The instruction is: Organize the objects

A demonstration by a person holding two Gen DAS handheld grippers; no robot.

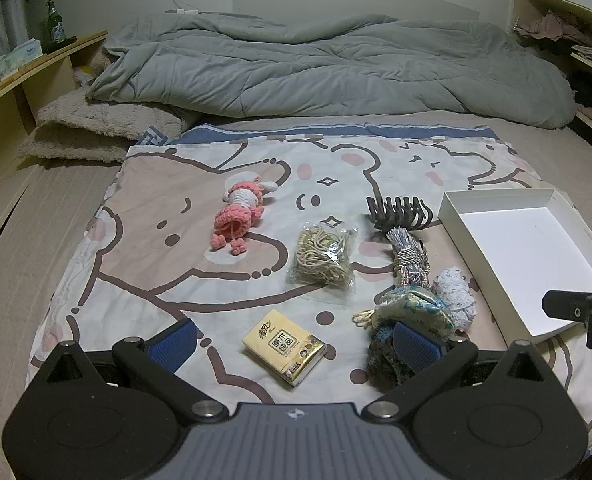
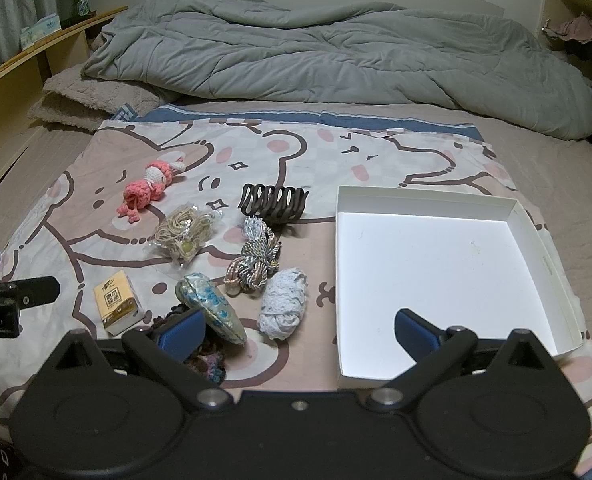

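Note:
On a cartoon-print sheet lie a pink crochet doll (image 1: 238,212) (image 2: 148,190), a bag of beige cord (image 1: 323,254) (image 2: 184,236), a dark hair claw (image 1: 397,210) (image 2: 274,202), a silver twisted cord (image 1: 409,256) (image 2: 254,258), a white lace roll (image 1: 455,294) (image 2: 284,304), a blue-green pouch (image 1: 411,312) (image 2: 212,306) and a yellow tissue pack (image 1: 290,346) (image 2: 116,304). An empty white box (image 1: 527,256) (image 2: 443,268) sits at the right. My left gripper (image 1: 294,346) is open above the tissue pack. My right gripper (image 2: 296,330) is open and empty, between the pouch and the box.
A rumpled grey duvet (image 1: 327,68) (image 2: 335,52) covers the far half of the bed. A beige fleece blanket (image 1: 100,128) lies at the far left. Wooden shelves flank the bed; a green bottle (image 1: 54,26) stands on the left one.

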